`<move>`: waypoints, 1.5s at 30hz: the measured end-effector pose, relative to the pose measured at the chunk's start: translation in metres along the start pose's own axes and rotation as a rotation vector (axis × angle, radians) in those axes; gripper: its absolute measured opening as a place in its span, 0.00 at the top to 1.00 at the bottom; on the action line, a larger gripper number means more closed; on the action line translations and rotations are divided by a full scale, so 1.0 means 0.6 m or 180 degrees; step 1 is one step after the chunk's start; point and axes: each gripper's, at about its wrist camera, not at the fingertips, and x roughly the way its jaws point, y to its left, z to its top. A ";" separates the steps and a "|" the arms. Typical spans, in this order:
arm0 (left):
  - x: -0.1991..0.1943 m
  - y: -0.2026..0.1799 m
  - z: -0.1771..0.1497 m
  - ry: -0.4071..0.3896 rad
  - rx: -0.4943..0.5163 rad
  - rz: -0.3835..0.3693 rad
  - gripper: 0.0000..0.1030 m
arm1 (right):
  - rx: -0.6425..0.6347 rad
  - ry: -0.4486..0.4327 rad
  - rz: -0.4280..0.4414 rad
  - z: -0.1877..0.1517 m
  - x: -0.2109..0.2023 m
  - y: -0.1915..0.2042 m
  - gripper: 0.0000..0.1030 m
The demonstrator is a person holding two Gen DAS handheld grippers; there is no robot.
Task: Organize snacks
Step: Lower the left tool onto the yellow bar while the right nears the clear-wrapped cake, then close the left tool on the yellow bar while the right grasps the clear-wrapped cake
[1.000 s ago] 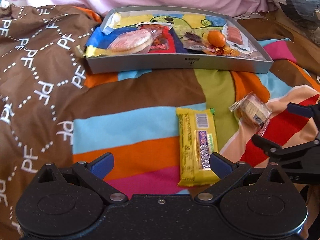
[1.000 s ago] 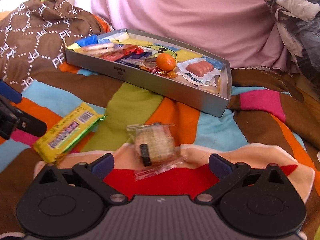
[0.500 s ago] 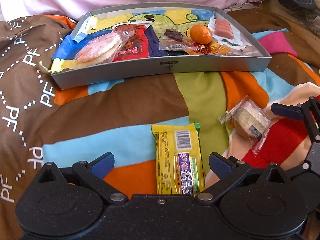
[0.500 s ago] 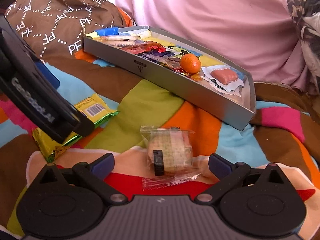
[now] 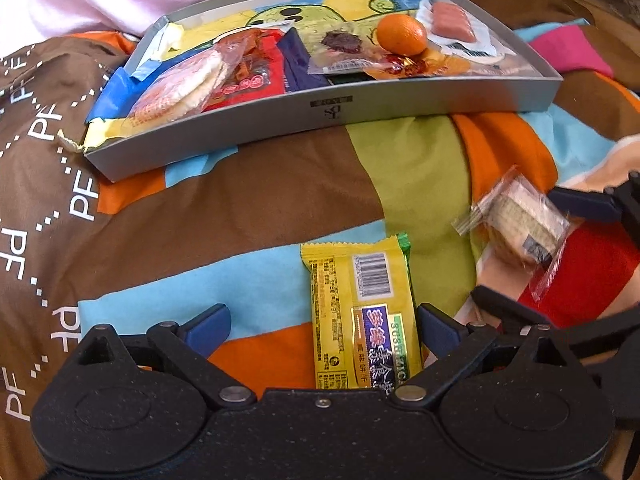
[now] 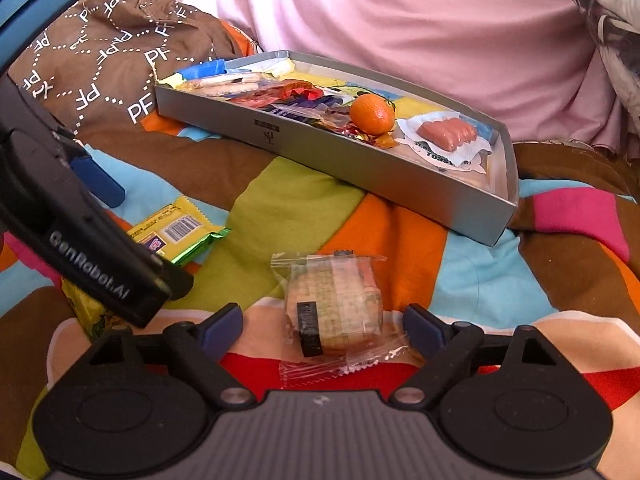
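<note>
A yellow snack bar [image 5: 362,312] lies on the striped blanket, its near end between the fingers of my open left gripper [image 5: 322,326], close to the right pad. The bar [image 6: 176,230] also shows in the right wrist view, partly behind the left gripper's body. A clear-wrapped biscuit pack [image 6: 334,304] lies between the spread fingers of my open right gripper [image 6: 322,330], untouched. The same pack [image 5: 520,224] appears at the right in the left wrist view. A grey tray [image 5: 320,110] beyond holds several snacks and an orange [image 5: 402,34].
The tray [image 6: 360,168] sits on a bumpy multicoloured blanket [image 5: 256,200]. A pink cushion [image 6: 400,12] rises behind it. A brown patterned cloth [image 6: 100,52] is heaped at the left. The left gripper's black body [image 6: 80,236] reaches in close to the right gripper.
Both grippers have moved forward and down: the yellow bar has come between the left fingers, and the biscuit pack between the right fingers. The two grippers are closer together.
</note>
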 end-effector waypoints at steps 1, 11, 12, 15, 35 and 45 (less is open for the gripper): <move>-0.002 -0.002 -0.003 0.0000 0.0017 -0.0001 0.05 | 0.0003 -0.0002 0.0002 0.000 0.000 0.000 0.12; -0.015 0.001 -0.005 0.0016 0.0089 -0.0091 0.17 | -0.0014 -0.0017 0.0043 -0.001 -0.003 0.000 0.20; -0.017 0.002 -0.005 0.0020 0.0101 -0.0109 0.20 | -0.0028 -0.0020 0.0050 -0.001 -0.003 0.001 0.21; -0.022 0.002 -0.007 0.0025 0.0121 -0.0175 0.28 | -0.0091 -0.0028 0.0074 -0.001 -0.004 0.006 0.27; -0.051 0.042 -0.045 0.0245 -0.0035 -0.0598 0.51 | -0.0276 0.0015 0.0116 0.002 -0.016 0.025 0.32; -0.038 0.027 -0.036 0.0240 0.0147 -0.0537 0.48 | -0.0182 0.0053 0.0065 0.004 -0.008 0.017 0.19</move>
